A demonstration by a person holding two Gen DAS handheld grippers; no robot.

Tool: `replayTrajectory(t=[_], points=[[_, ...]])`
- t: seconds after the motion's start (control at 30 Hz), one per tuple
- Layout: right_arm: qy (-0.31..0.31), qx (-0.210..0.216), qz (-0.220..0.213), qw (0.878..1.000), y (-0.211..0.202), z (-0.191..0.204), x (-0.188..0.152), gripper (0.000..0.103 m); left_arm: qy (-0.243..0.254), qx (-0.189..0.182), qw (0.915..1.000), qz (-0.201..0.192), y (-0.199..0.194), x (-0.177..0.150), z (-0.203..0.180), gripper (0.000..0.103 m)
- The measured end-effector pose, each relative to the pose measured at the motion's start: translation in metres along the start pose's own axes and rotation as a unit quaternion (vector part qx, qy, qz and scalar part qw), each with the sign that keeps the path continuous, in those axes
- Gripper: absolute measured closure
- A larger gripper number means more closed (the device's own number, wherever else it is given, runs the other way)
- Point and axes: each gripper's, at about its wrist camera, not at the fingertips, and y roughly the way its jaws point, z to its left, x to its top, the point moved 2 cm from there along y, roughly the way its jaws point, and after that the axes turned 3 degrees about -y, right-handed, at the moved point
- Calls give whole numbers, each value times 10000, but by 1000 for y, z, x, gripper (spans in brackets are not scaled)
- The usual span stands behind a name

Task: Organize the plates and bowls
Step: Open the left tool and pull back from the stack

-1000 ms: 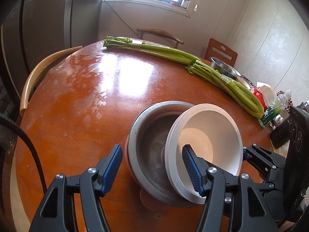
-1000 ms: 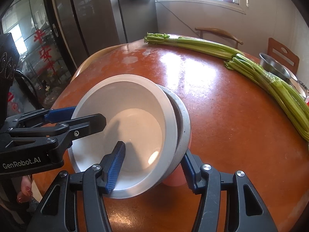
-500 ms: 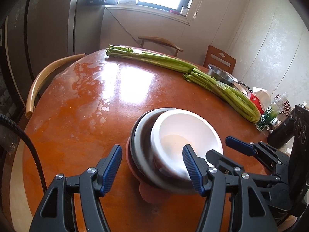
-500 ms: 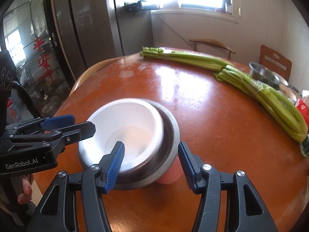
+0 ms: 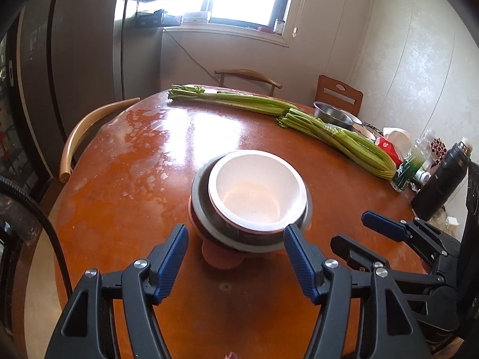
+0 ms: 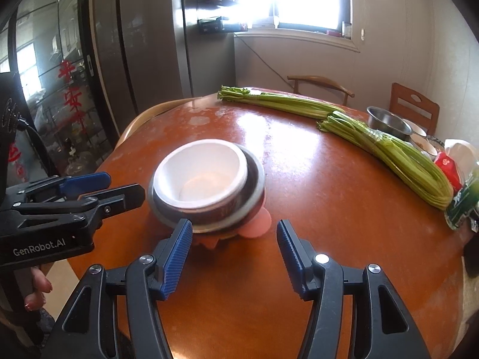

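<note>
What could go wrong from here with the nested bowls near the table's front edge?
1. The white bowl sits off-centre in the steel bowl, which rests on a pink piece underneath; a nudge might tip the stack.
2. Both grippers, left and right, are empty with jaws apart, the right's opening; either could brush the rim.
3. The celery crowds further placements.

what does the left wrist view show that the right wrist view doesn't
Only the left wrist view: a black flask at the table's right edge. Only the right wrist view: glass doors with red characters and fingers under the left tool. Both: the white bowl nested in a metal bowl, celery, and both tools empty; the right tool is opening.
</note>
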Motion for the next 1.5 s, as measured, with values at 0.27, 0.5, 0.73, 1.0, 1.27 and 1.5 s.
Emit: replayTrajectory(t=[0.27,0.5,0.73,1.0,1.27,1.5], points=[[118,-117,-82,9998,-24,1,-30,38,114,-92,9999,40,-18,-31,-17,37],[237,-160,-93,9995,-34,7,-51,37,117,-39,9999,46,-25,-51,-20,35],[287,-163,-86,9994,-38,11,-66,36,178,106,9998,-20,-30,-64,-19,34],[336,-171,-96,9992,-43,15,-77,36,209,178,9996,-20,-32,-74,-17,33],[389,-193,-109,9990,-47,17,-85,33,281,181,9994,-18,-33,-83,-19,33],[364,-214,-96,9991,-50,20,-90,33,299,249,9992,-21,-35,-88,-19,33]])
